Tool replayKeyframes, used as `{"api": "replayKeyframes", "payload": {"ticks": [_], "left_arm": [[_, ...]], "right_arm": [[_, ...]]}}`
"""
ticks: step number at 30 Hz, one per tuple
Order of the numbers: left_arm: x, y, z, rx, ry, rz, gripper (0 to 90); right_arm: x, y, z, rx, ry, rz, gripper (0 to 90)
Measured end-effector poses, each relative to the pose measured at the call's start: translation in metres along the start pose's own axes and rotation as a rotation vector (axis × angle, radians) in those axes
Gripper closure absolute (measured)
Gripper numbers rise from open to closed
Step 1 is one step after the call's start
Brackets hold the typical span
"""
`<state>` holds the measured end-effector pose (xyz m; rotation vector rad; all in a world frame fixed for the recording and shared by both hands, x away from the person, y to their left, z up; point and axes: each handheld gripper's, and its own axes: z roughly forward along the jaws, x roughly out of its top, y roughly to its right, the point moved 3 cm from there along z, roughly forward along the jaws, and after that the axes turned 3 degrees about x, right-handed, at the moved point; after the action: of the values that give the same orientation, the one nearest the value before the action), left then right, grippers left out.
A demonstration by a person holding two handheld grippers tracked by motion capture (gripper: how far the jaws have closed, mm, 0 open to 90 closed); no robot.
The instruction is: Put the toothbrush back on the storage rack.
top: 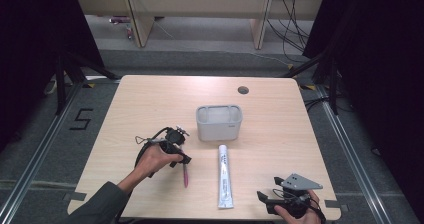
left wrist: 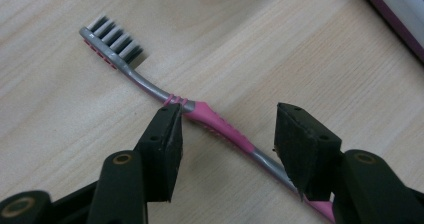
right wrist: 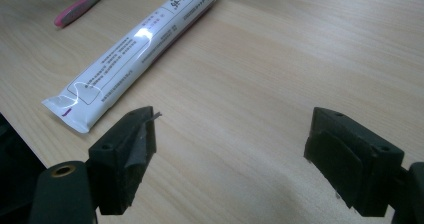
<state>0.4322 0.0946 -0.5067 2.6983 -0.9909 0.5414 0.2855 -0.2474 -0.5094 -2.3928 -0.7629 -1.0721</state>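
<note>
While its jaws stand spread, the left hand-held gripper (left wrist: 227,134) straddles the toothbrush (left wrist: 210,119) lying flat on the table (left wrist: 300,44).

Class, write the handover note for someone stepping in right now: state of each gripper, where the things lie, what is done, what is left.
Left gripper: open, jaws straddling the pink and grey toothbrush, pads not yet pressing on it.
Right gripper: open, holding nothing, near the table's front right edge.
Toothbrush lies flat on the table, left of the white toothpaste tube.
Tube lies flat just in front of the grey container at mid-table.
Done: left gripper lined up on the brush handle.
Left: probably close, lift the brush, then deal with the tube; both likely go into the container.
</note>
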Motion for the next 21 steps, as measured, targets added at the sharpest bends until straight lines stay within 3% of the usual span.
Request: {"api": "replayKeyframes", "payload": {"ticks": [2, 11, 12, 21], "left_arm": [[-0.0004, 0.0010, 0.0001, -0.001, -0.003, -0.004, 46.0], [-0.0012, 0.0035, 0.0012, 0.009, -0.026, 0.019, 50.6], [-0.0015, 0.0036, 0.0013, 0.010, -0.029, 0.020, 51.5], [-0.0028, -0.0010, -0.0001, 0.011, -0.047, 0.059, 58.9]], "right_arm": [[0.0004, 0.0015, -0.0007, -0.018, 0.008, -0.021, 20.3], [0.0003, 0.0011, -0.0004, -0.012, 0.006, -0.016, 20.3], [0.0001, -0.0001, 0.0002, 0.002, 0.004, 0.001, 20.3], [0.0006, 0.0013, -0.0008, -0.016, 0.008, -0.021, 20.3]]}}
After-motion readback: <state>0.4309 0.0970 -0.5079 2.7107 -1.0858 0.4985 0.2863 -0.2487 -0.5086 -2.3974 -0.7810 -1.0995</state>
